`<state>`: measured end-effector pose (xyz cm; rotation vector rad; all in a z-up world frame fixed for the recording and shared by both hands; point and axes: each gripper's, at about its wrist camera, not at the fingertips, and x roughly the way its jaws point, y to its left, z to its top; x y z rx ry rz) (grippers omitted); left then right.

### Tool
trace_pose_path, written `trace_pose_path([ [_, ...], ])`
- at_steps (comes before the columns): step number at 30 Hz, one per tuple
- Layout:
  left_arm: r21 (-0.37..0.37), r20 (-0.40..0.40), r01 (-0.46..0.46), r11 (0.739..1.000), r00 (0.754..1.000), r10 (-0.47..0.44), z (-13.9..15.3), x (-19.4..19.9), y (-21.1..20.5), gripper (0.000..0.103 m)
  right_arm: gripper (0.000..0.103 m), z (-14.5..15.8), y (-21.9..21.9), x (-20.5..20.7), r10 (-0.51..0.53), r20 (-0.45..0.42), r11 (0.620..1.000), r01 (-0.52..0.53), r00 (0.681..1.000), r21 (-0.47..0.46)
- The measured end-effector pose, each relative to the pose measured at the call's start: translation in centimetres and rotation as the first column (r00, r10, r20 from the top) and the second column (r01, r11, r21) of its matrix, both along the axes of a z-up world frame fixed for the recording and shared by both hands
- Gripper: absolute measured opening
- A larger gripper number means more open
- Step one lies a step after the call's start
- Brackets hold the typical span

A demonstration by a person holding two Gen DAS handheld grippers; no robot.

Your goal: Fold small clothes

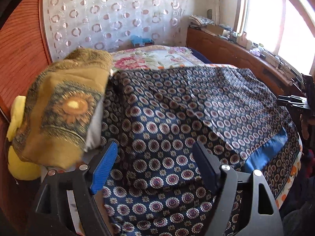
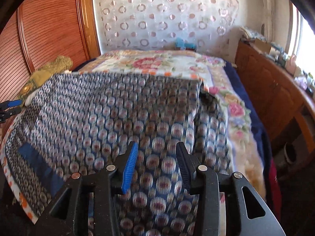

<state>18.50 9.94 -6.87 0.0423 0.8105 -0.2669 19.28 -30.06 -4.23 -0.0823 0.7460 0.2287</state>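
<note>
Navy medallion cloth [image 2: 110,118] blurs beyond the gaping right tongs [image 2: 156,157].

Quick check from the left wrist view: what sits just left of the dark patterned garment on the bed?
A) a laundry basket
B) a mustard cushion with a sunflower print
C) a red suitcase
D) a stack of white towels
B: a mustard cushion with a sunflower print lies beside the dark patterned garment, at its left edge.
</note>
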Motion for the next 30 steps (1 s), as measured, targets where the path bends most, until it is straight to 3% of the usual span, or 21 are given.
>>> trace_pose_path([
  [6,0.008,-0.061,-0.038,0.999,0.997,0.038,-2.0,0.5,0.3,0.079,0.042,-1.0,-2.0,-1.8,-0.056,-0.028,0.998,0.055,0.998,-0.008],
  [14,-0.005,-0.078,-0.069,0.998,0.995,0.068,-2.7,0.5,1.3,0.078,0.042,-2.5,-2.4,-3.1,-0.068,-0.03,0.998,0.067,0.997,-0.019],
  [16,-0.003,-0.073,-0.065,0.998,0.995,0.065,-2.7,0.4,1.3,0.07,0.043,-2.7,-2.5,-3.1,-0.069,-0.022,0.998,0.069,0.997,-0.014],
  [19,0.004,-0.072,-0.063,0.998,0.995,0.063,-2.7,0.3,1.3,0.069,0.043,-3.5,-2.2,-3.6,-0.071,-0.003,0.997,0.071,0.997,-0.021],
  [24,0.001,-0.07,-0.041,0.999,0.997,0.041,-2.4,0.4,1.2,0.054,0.043,-4.4,-1.9,-3.5,-0.075,0.001,0.997,0.075,0.997,0.019],
  [30,0.019,-0.087,-0.051,0.999,0.995,0.052,-2.9,1.3,0.8,0.054,0.043,-4.9,-2.6,-3.3,-0.072,-0.006,0.993,0.072,0.997,0.09],
])
